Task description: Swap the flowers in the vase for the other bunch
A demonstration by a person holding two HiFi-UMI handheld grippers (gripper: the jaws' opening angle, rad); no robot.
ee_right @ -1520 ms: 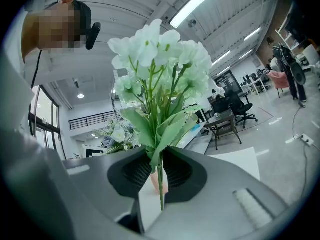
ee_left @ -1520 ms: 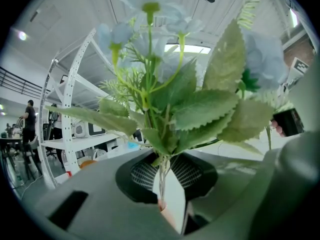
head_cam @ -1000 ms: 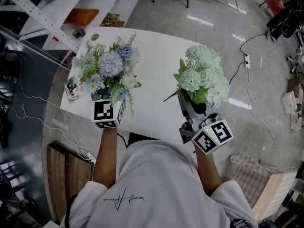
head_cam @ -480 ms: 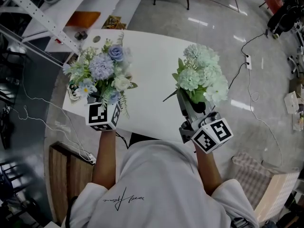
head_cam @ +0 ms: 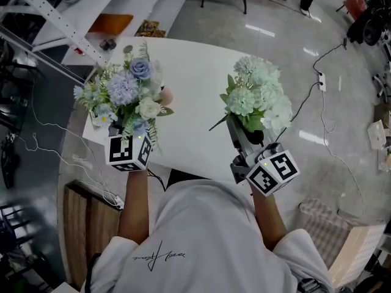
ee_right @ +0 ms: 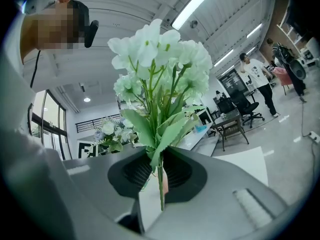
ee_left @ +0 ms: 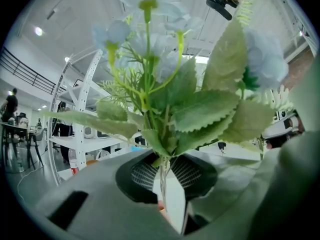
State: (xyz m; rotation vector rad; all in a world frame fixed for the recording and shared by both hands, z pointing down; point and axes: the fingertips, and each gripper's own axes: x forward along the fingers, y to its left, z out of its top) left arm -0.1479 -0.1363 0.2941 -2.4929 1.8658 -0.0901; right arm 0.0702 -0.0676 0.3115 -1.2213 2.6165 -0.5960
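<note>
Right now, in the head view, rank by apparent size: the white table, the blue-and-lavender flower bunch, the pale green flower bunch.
Largest: white table.
Then blue-and-lavender flower bunch and pale green flower bunch, too alike to rank.

A white table [head_cam: 195, 78] is seen on a glossy grey floor [head_cam: 287, 41]. A power strip [head_cam: 322, 81] with its cable is laid on the floor at right. A wooden seat [head_cam: 76, 224] is placed at lower left, a checked cloth [head_cam: 321, 224] at lower right, and an orange board [head_cam: 109, 23] beyond a white perforated beam [head_cam: 55, 20].
</note>
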